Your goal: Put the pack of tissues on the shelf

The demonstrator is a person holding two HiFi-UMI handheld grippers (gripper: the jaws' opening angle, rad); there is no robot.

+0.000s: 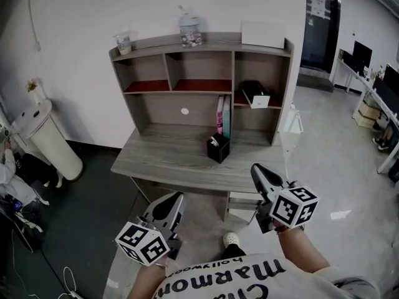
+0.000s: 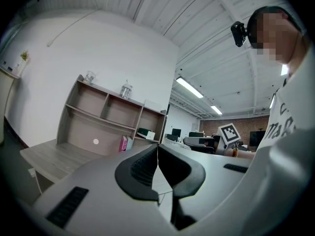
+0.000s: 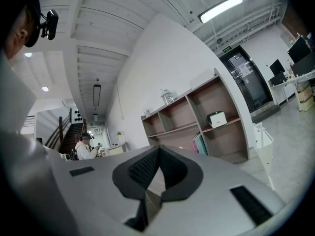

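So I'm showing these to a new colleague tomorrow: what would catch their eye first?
Probably the two grippers low in the head view, left gripper and right gripper, both shut and empty. Beyond them stands the grey shelf unit on a desk, with a black-and-white box in its right compartment and pink and teal books standing in the lower bay.

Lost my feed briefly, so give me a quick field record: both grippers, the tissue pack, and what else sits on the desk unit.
left gripper: shut, empty, short of the desk
right gripper: shut, empty, short of the desk
pack of tissues: in the right shelf compartment, apart from both grippers
desk: black box, upright books behind it
shelf top: cup, bottle, white box
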